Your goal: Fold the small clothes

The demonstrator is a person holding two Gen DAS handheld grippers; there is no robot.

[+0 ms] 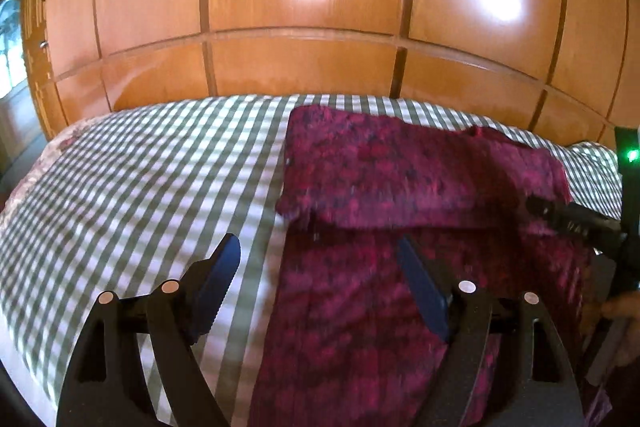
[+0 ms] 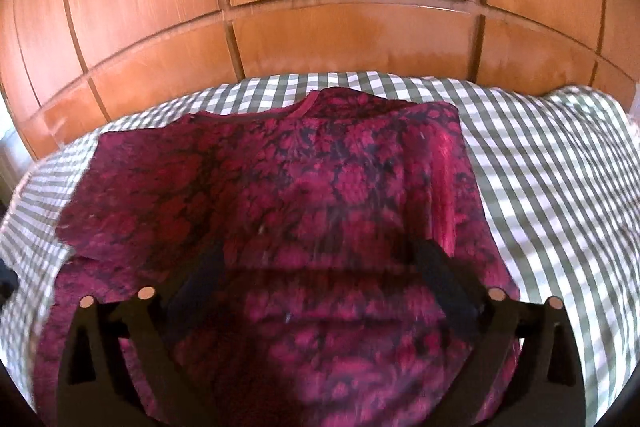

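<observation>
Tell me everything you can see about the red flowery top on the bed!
The red flowery top is soft-looking cloth, magenta with a dark floral pattern and a plain neckline band at its far end. It lies flat on the green-and-white checked bedsheet, partly folded: an upper layer, with a sleeve, lies doubled over the part beneath. Both grippers hang open above it and neither pinches it.

The left gripper (image 1: 316, 267) and right gripper (image 2: 320, 267) are showing black curved frames, dark blue serrated pads (image 1: 218, 279) and round copper-coloured rivets (image 1: 467, 287).
</observation>
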